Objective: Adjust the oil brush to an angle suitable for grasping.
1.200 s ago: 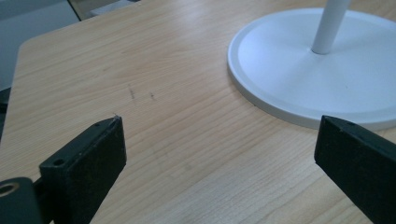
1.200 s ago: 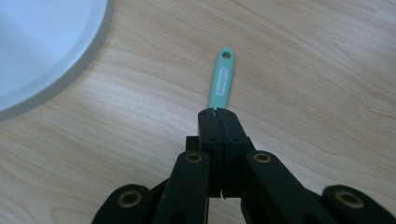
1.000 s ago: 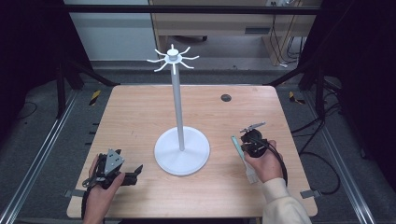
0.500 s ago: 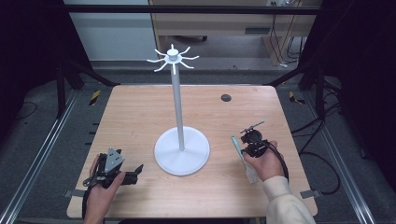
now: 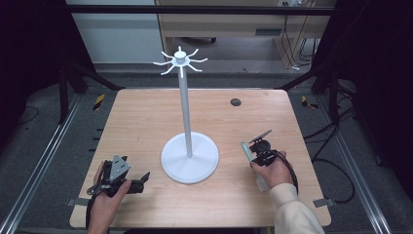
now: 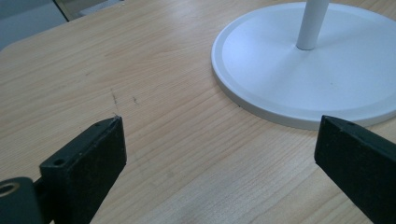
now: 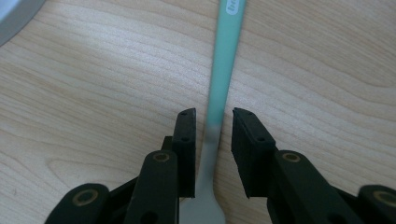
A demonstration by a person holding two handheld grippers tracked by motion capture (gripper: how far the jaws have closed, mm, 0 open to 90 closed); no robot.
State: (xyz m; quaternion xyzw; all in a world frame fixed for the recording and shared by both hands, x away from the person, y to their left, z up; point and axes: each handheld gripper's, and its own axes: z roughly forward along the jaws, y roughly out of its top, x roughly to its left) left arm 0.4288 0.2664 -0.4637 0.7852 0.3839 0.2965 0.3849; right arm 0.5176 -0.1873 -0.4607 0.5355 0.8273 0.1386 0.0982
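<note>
A white stand (image 5: pixel 185 112) with hooked arms at its top rises from a round base (image 5: pixel 189 157) at the table's middle. The base (image 6: pixel 308 60) also shows in the left gripper view. My left gripper (image 5: pixel 141 181) rests at the near left, open (image 6: pixel 219 149), with bare wood between its jaws. A utensil with a mint-green handle (image 5: pixel 246 151) lies flat to the right of the base. My right gripper (image 5: pixel 253 156) straddles the utensil (image 7: pixel 219 93) where green meets grey metal. That gripper (image 7: pixel 214 114) has its jaws close on each side, with a small gap to each.
The wooden table (image 5: pixel 141 122) has a dark round grommet (image 5: pixel 235 102) at the back right. Black frame rails run along both sides. A cable (image 5: pixel 292 170) trails from the right gripper over the near right edge.
The right hand has shifted only slightly over the utensil. The left gripper has not moved.
</note>
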